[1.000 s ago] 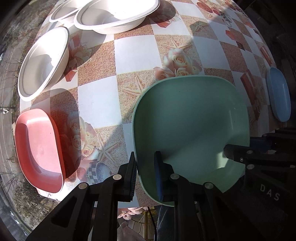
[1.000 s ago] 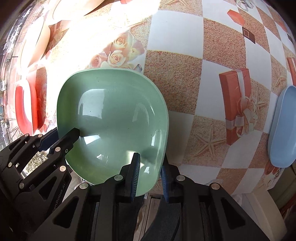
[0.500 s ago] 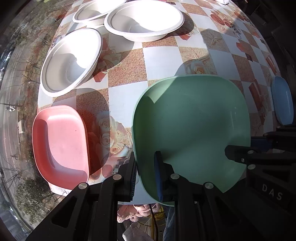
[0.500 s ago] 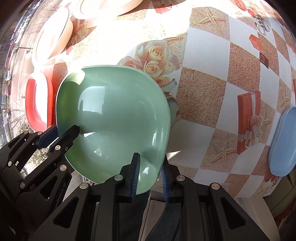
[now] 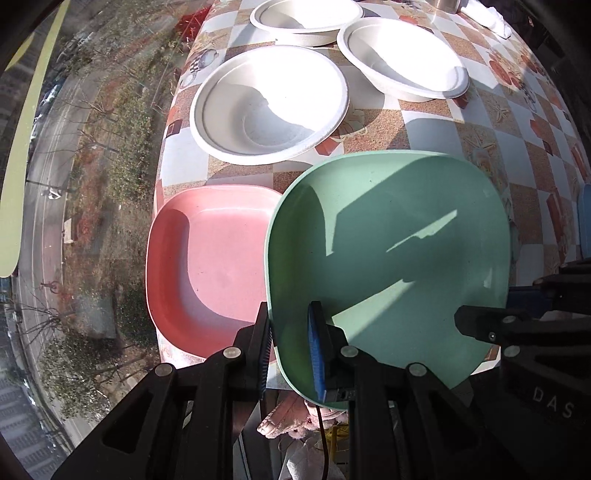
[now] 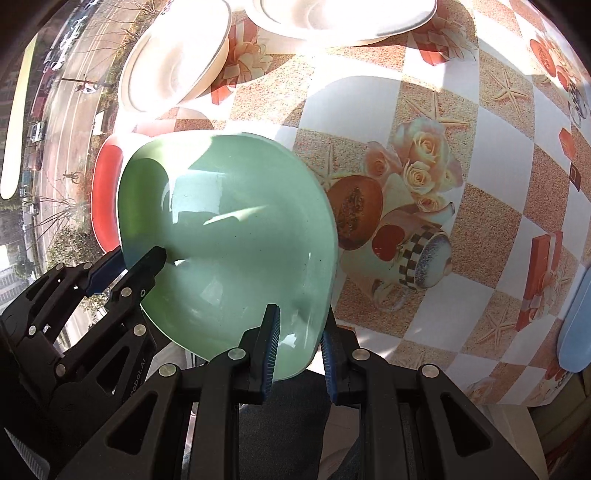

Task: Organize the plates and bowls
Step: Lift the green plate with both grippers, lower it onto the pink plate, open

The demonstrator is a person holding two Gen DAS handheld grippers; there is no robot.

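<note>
Sunlit bench: both hand-held grippers, left and right, pinch the green plate; next, I judge, lower it onto the pink plate at nine o'clock.

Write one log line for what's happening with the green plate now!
left gripper: shut on square green plastic plate | right gripper: shut on same plate | plate: above table, beside pink plate

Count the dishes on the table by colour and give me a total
White: 3, a near bowl, a right bowl and a far bowl
Pink: 1, the pink plate
Green: 1, the green plate, held above the table
Blue: 1, the blue plate at the table's right edge
Total: 6
</note>
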